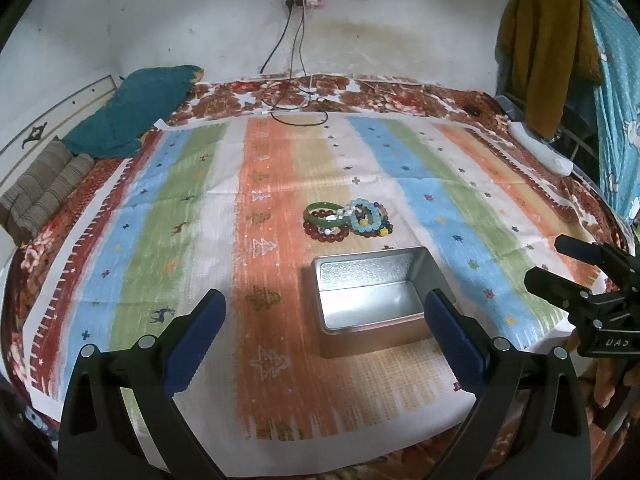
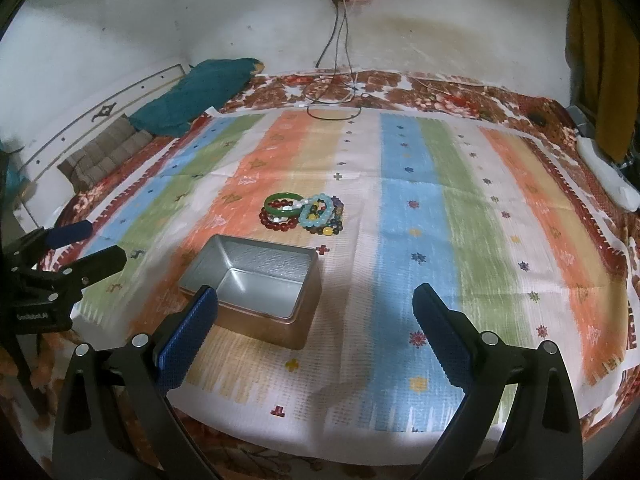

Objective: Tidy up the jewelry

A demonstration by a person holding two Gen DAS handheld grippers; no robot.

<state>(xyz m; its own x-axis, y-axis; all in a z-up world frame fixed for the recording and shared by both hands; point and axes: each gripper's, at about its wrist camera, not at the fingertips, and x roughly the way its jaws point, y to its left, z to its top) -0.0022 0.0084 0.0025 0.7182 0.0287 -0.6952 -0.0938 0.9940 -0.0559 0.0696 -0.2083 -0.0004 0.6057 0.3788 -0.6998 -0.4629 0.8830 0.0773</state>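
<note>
A pile of bracelets (image 1: pixel 347 221) lies on the striped cloth: a green bangle (image 1: pixel 321 216), a dark red bead bracelet (image 1: pixel 326 234) and a light blue bead bracelet (image 1: pixel 365 220). The pile also shows in the right wrist view (image 2: pixel 306 214). An open silver tin box (image 1: pixel 370 294) stands empty in front of the pile, also seen in the right wrist view (image 2: pixel 256 284). My left gripper (image 1: pixel 326 308) is open and empty, just short of the box. My right gripper (image 2: pixel 316 304) is open and empty, to the right of the box; it shows in the left wrist view (image 1: pixel 560 262).
The striped cloth (image 1: pixel 200 208) covers a floral bedspread (image 1: pixel 360 94). A teal pillow (image 1: pixel 132 112) and folded striped cloth (image 1: pixel 44 190) lie at the far left. Cables (image 1: pixel 296 108) trail from a wall socket. Clothes (image 1: pixel 548 44) hang at the right.
</note>
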